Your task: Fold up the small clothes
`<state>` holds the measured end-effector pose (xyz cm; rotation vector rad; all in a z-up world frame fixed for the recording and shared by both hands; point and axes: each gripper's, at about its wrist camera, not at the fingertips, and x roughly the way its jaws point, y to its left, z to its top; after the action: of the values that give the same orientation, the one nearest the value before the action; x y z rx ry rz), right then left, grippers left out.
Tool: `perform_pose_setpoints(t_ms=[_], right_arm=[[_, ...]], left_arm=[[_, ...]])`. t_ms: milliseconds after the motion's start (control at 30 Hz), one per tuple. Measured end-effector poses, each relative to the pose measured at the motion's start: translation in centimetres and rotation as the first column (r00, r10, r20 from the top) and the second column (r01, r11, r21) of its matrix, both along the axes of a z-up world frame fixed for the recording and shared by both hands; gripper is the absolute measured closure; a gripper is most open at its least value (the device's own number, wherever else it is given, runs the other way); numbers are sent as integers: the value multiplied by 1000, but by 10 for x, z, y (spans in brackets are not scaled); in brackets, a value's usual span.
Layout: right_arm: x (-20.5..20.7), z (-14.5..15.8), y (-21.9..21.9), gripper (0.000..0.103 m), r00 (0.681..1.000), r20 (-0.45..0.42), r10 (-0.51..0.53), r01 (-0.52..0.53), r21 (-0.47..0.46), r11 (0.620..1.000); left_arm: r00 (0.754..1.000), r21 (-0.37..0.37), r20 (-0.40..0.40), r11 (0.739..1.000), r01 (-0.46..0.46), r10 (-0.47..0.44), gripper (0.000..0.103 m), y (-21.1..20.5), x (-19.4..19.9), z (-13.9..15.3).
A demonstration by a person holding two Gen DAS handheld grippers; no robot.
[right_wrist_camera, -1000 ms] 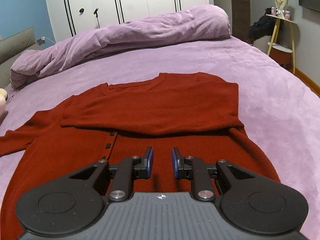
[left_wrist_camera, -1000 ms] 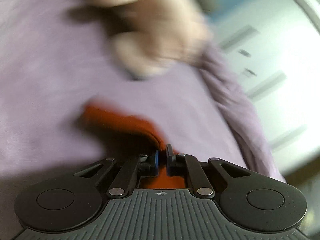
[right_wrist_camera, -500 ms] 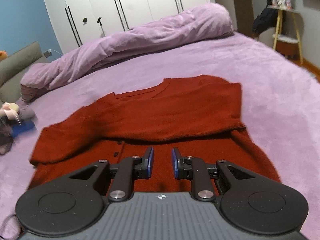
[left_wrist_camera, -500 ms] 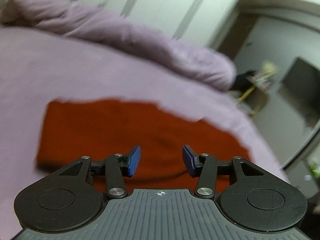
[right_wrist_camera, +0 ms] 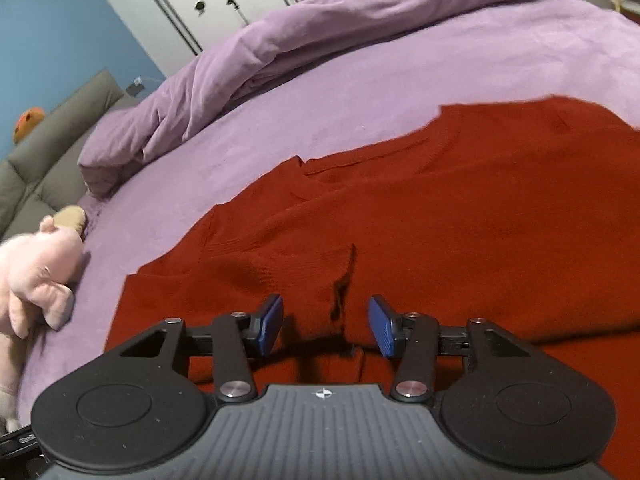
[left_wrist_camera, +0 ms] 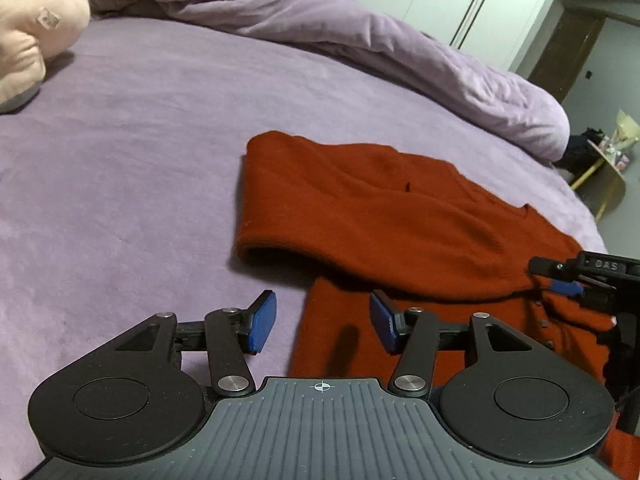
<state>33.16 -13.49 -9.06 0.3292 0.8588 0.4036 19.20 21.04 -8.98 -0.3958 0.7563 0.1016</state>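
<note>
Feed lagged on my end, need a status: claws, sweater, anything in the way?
Left claw open, just widened, nothing between. Right claw open, just widened, over the sweater. Both sleeves folded across. Pink plush toy off to the side, clear.

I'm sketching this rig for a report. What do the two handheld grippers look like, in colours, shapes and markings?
Both match. The left gripper and the right gripper each have a ribbed dark grey body with a small white crosshair mark, two round black discs, black linkage arms with silver pins, and blue pads on the fingers. In the left wrist view, the right gripper's side bears pale lettering, too blurred to read. No cables or sleeves show.
</note>
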Motion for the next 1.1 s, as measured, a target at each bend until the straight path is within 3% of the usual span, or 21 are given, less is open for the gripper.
perform_pose_setpoints(t_ms=[33,67,133,200,267,333,500,567,633,767,867,900,967,1033,1100], right_arm=[[1,0,4,88,1000,13,6,-6,-30,1000],[2,1,10,100,1000,25,10,-8,-79,997],[0,10,17,101,997,63,46,-37,-145,989],[-12,32,13,101,979,196,49,-17,-162,987],[-25,55,-1,101,937,347,-36,108,-192,975],[-28,64,-20,101,886,441,-143,271,-243,931],[-4,34,-67,101,939,261,-222,296,-291,910],[-4,26,-74,101,948,242,-206,276,-306,911],[-7,26,-75,101,939,285,-191,284,-332,899],[-8,26,-85,101,878,398,-267,432,-416,800],[0,17,-99,100,872,365,-327,476,-474,741],[-3,17,-104,99,862,366,-350,494,-449,745],[-11,21,-105,97,852,380,-360,494,-354,794],[-7,18,-92,97,896,332,-295,393,-282,875],[1,8,-69,97,939,283,-197,273,-262,926]], left_arm=[[1000,3,-6,1000,-5,5,46,-1,3,-1],[1000,0,-9,1000,-7,7,46,-2,6,-3],[1000,-1,-5,1000,-6,6,46,-7,12,-2],[1000,22,4,1000,8,-8,46,-13,17,2],[1000,52,16,998,22,-23,45,-22,23,7],[999,64,19,997,39,-40,45,-29,30,8],[998,70,-4,996,63,-63,45,-48,51,7],[998,73,-4,995,70,-70,45,-53,56,8],[997,85,-7,994,72,-72,45,-57,62,11],[997,113,-12,991,73,-72,45,-60,69,13],[998,129,-3,989,65,-66,44,-61,72,15],[998,130,5,989,66,-68,44,-62,74,16],[997,121,10,990,71,-72,44,-68,82,16],[996,104,13,991,84,-85,43,-77,95,15],[994,107,28,989,103,-106,36,-88,110,12]])
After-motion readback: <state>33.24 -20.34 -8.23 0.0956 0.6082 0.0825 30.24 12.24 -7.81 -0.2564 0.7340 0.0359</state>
